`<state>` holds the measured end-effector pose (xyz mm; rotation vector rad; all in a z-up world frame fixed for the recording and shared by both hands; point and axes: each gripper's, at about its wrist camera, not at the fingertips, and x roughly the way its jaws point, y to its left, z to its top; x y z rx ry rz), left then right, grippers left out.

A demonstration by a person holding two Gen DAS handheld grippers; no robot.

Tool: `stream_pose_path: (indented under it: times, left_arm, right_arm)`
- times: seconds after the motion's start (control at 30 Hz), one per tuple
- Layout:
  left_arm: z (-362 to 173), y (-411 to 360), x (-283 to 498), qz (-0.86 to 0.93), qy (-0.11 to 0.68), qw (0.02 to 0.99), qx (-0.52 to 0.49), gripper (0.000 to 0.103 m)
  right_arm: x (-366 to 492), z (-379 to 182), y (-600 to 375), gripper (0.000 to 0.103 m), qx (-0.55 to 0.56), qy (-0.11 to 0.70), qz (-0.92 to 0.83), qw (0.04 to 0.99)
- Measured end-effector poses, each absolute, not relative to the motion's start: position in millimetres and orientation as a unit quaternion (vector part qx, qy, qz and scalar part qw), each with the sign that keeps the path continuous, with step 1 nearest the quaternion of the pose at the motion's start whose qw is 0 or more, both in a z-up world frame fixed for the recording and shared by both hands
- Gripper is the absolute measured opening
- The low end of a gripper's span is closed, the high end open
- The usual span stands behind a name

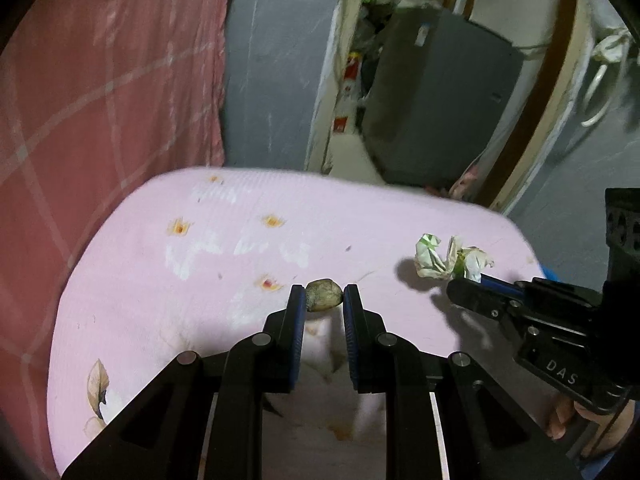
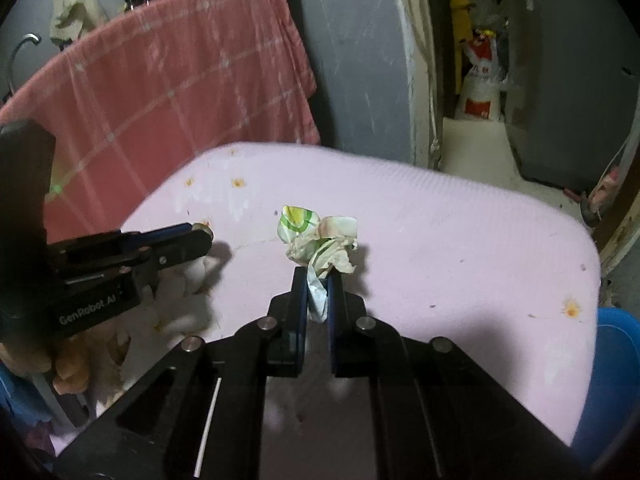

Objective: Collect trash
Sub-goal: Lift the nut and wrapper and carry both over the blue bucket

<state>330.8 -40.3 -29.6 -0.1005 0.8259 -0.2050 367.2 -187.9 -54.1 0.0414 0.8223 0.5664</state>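
Observation:
A small brown nut shell (image 1: pixel 324 295) sits pinched between the tips of my left gripper (image 1: pixel 323 298), which is shut on it just above the pink flowered tabletop (image 1: pixel 248 264). A crumpled white and green paper wrapper (image 2: pixel 320 240) is clamped by its lower end in my right gripper (image 2: pixel 319 280), which is shut on it. In the left wrist view the same wrapper (image 1: pixel 448 258) shows at the right, at the tip of the right gripper (image 1: pixel 464 284). The right wrist view shows the left gripper (image 2: pixel 202 234) at the left, with the shell only just visible at its tip.
A pink checked cloth (image 1: pixel 100 100) hangs behind the table on the left. A grey wall and a doorway with a grey appliance (image 1: pixel 436 92) lie beyond the far edge. A blue bin (image 2: pixel 616 368) stands below the table's right side. A hand (image 2: pixel 72 368) holds the left gripper.

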Motion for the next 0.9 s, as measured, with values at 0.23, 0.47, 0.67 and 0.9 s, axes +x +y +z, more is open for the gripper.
stream_pose_path:
  times: [0.23, 0.47, 0.67, 0.9]
  left_arm:
    - [-3, -59, 318, -0.123, 0.323, 0.937, -0.050, 0.016]
    - [29, -82, 309, -0.153, 0.246, 0.955, -0.062, 0.016]
    - [49, -114, 305, -0.190, 0.202, 0.959, -0.066, 0.016]
    - [65, -159, 294, -0.234, 0.167, 0.956, -0.052, 0.016]
  right_arm:
    - [344, -26, -210, 0.009, 0.023, 0.310, 0.239, 0.920]
    - [314, 6, -243, 0.009, 0.028, 0.212, 0.192, 0.958]
    - [286, 29, -283, 0.009, 0.038, 0.140, 0.134, 0.980]
    - [261, 38, -326, 0.009, 0.049, 0.091, 0.065, 0.993]
